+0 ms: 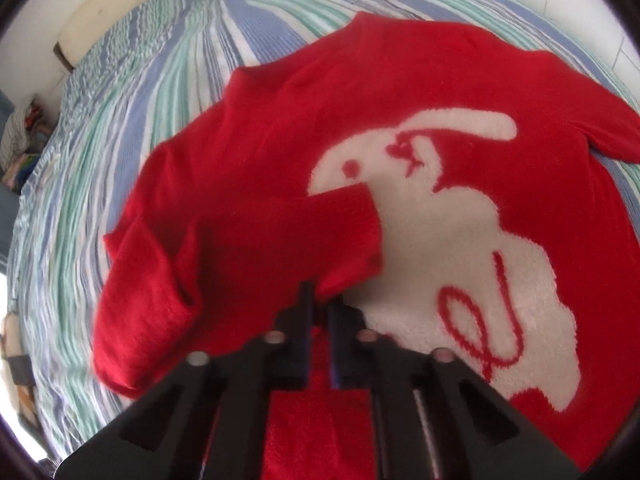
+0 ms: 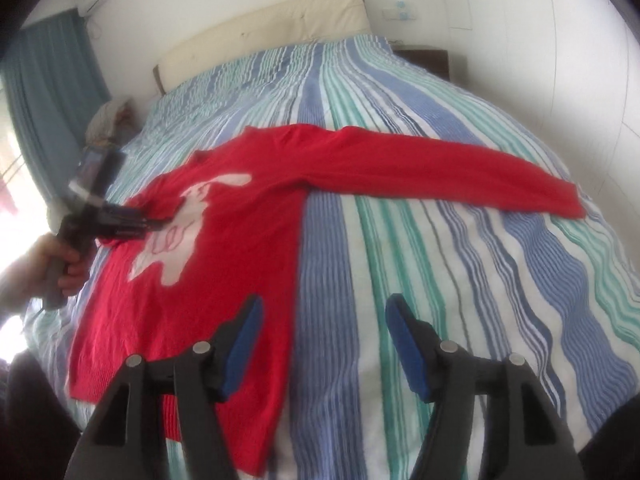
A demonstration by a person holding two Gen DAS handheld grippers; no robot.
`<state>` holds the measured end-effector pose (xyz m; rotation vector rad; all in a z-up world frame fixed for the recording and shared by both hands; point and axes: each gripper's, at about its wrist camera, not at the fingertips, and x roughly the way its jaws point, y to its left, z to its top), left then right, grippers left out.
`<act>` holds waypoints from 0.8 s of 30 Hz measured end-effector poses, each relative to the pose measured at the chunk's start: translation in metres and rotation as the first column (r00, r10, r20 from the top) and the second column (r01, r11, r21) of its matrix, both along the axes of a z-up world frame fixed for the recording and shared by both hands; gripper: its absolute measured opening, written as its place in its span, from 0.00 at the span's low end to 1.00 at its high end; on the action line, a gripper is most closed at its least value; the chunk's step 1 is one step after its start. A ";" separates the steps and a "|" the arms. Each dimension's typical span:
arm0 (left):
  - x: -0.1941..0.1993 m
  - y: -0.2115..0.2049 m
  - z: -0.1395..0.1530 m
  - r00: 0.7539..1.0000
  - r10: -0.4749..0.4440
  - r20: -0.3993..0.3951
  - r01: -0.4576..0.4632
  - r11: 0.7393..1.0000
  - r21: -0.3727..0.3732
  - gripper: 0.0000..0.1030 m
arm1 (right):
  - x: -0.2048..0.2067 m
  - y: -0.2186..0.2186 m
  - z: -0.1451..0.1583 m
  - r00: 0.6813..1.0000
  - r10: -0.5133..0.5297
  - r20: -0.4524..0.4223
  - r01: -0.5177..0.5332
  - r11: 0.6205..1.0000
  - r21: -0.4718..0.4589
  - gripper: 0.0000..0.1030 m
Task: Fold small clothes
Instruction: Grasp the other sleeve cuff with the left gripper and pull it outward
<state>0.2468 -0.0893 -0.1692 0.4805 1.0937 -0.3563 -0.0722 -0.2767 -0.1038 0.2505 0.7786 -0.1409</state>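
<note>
Red sweater [image 2: 224, 240] flat on striped bedspread [image 2: 460, 280], rabbit motif up. Left gripper [image 1: 320, 304] jaws closed, pinching cuff of near sleeve [image 1: 240, 240], sleeve drawn across chest. Right gripper [image 2: 324, 316] jaws apart, empty, above sweater's side edge. Far sleeve [image 2: 460, 176] unfolded, long axis running out to right, beyond right gripper; right hand nearer, judged next pick.
</note>
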 end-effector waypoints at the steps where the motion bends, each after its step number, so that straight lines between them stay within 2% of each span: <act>1: 0.000 0.007 0.006 1.000 0.028 0.012 -0.028 0.999 -0.039 0.03 | 0.001 0.006 -0.001 1.000 0.016 -0.003 -0.016 1.000 -0.019 0.61; 3: -0.002 0.037 0.029 0.993 0.121 0.018 -0.116 0.980 -0.162 0.03 | 0.000 0.014 -0.001 0.999 0.043 -0.004 -0.043 0.998 -0.053 0.61; 4: -0.003 0.060 0.044 0.983 0.184 0.011 -0.177 0.955 -0.237 0.03 | 0.001 0.014 -0.001 0.999 0.046 -0.001 -0.046 0.997 -0.065 0.61; 6: -0.006 0.122 0.073 0.944 0.329 -0.016 -0.311 0.876 -0.367 0.03 | 0.002 0.012 -0.001 0.999 0.045 0.004 -0.045 0.997 -0.067 0.61; 7: -0.008 0.156 0.083 0.914 0.404 -0.030 -0.379 0.829 -0.410 0.03 | 0.002 0.011 -0.002 0.999 0.040 0.005 -0.039 0.997 -0.063 0.61; 9: -0.011 0.227 0.096 0.829 0.558 -0.050 -0.518 0.730 -0.446 0.03 | 0.003 0.007 -0.004 1.000 0.030 0.003 -0.030 0.998 -0.048 0.61; 12: -0.018 0.318 0.089 0.668 0.742 -0.057 -0.697 0.597 -0.397 0.03 | 0.006 0.007 -0.006 0.999 0.034 -0.003 -0.034 0.999 -0.038 0.61; 15: -0.033 0.378 0.067 0.521 0.849 -0.093 -0.811 0.457 -0.366 0.02 | 0.010 0.011 -0.008 0.999 0.050 -0.010 -0.050 0.998 -0.040 0.61; 16: -0.038 0.391 0.060 0.482 0.870 -0.100 -0.834 0.421 -0.357 0.02 | 0.011 0.013 -0.009 0.998 0.055 -0.013 -0.055 0.998 -0.042 0.61; 17: -0.043 0.401 0.052 0.455 0.883 -0.117 -0.848 0.389 -0.358 0.02 | 0.012 0.015 -0.010 0.998 0.059 -0.015 -0.060 0.997 -0.046 0.61; 19: -0.047 0.411 0.039 0.429 0.889 -0.161 -0.863 0.350 -0.364 0.02 | 0.012 0.018 -0.012 0.998 0.065 -0.021 -0.066 0.996 -0.055 0.61; 20: -0.046 0.412 0.034 0.425 0.889 -0.169 -0.867 0.346 -0.360 0.02 | 0.012 0.019 -0.013 0.997 0.066 -0.027 -0.067 0.996 -0.060 0.61; 24: -0.044 0.406 0.023 0.437 0.889 -0.138 -0.871 0.380 -0.312 0.02 | 0.014 0.020 -0.019 0.996 0.067 -0.051 -0.070 0.995 -0.072 0.61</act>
